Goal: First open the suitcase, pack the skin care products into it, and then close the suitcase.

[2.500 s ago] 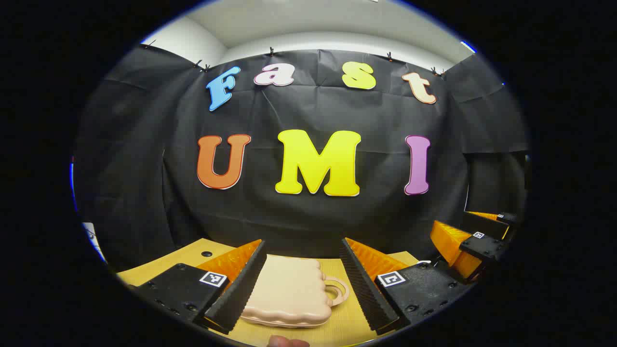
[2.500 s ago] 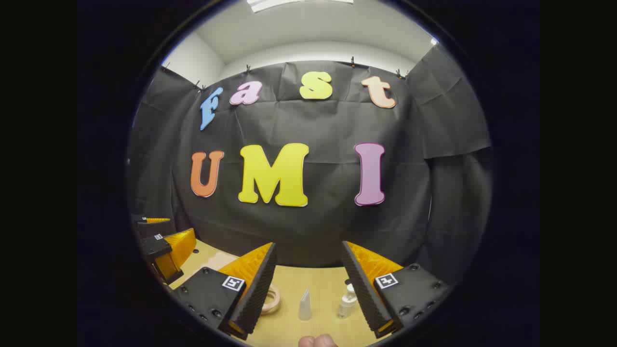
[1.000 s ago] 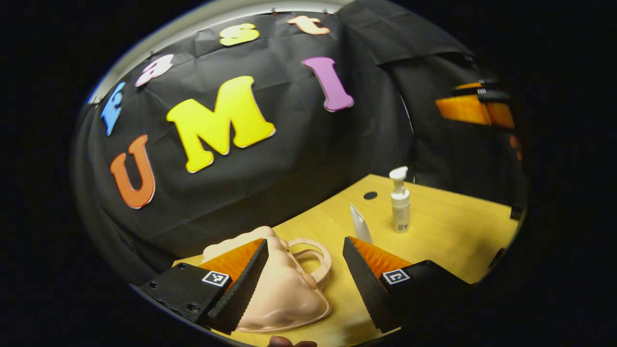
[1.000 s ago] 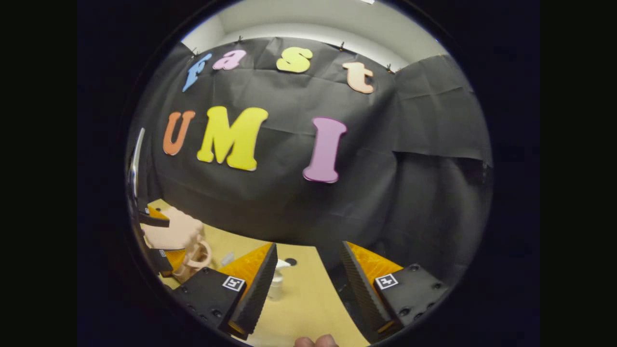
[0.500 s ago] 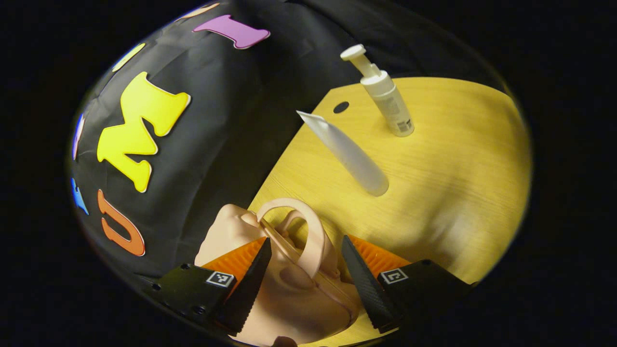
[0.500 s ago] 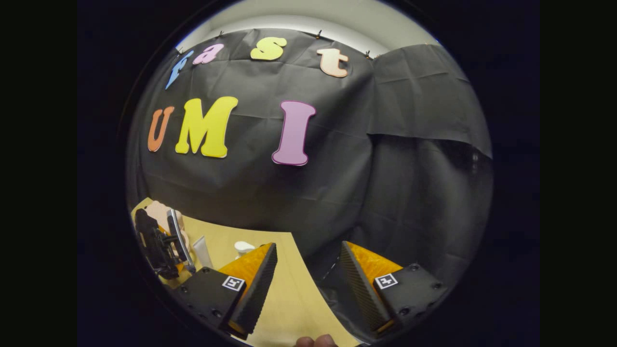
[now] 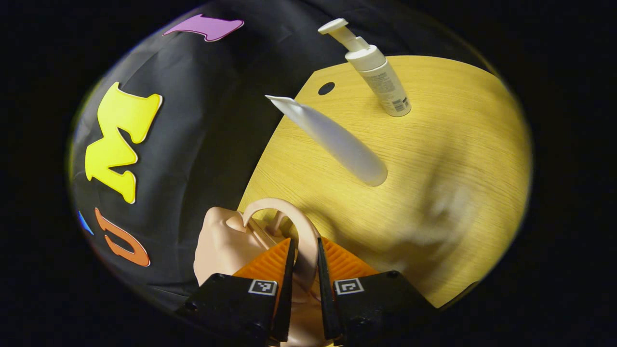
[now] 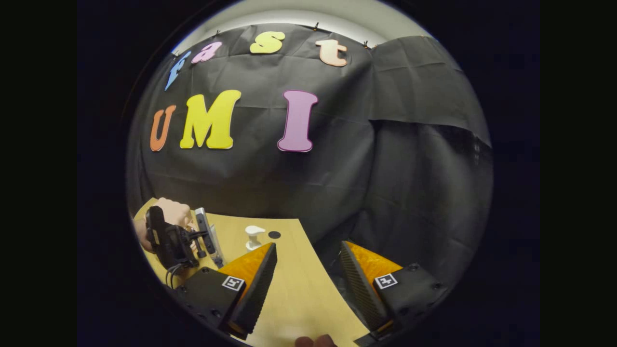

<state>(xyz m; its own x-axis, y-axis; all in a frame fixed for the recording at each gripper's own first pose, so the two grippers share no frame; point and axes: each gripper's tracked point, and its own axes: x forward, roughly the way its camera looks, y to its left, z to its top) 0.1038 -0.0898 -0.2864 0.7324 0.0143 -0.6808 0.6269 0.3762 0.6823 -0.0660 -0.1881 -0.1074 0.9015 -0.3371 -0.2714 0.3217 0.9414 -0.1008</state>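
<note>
Largest first on my list: the pale yellow wood-grain desk (image 7: 448,159), with a small round dark hole (image 7: 326,88) near its far edge; in the right gripper view I see the same desk (image 8: 299,294) running up to the black cloth wall.

Next, the small peach-pink plastic suitcase (image 7: 219,243), lying at the desk's near left edge with its lid down. Its looped carrying handle (image 7: 301,231) arches up from the case and passes between my left fingers.

Left tongs (image 7: 303,279): clenched on that handle, one finger pressed to each side of the loop, the gap between them no wider than the handle itself.

Right tongs (image 8: 308,284): released, fingers spread wide above bare desk near its right edge, gripping nothing. A fingertip of the holding hand (image 8: 315,341) shows at the bottom edge of that view.

In the right gripper view, far left, I log the other gripper's dark body with trailing cables (image 8: 168,241) and the hand (image 8: 166,214) wrapped round it.

Then the white squeeze tube (image 7: 332,142), standing on its cap beyond the suitcase, flat crimped end upward, well apart from the case.

Last, the white pump bottle with a printed label (image 7: 381,77), upright near the desk's far edge, just beside the hole and apart from the tube; its pump head (image 8: 254,232) shows above my right-hand left finger.
</note>
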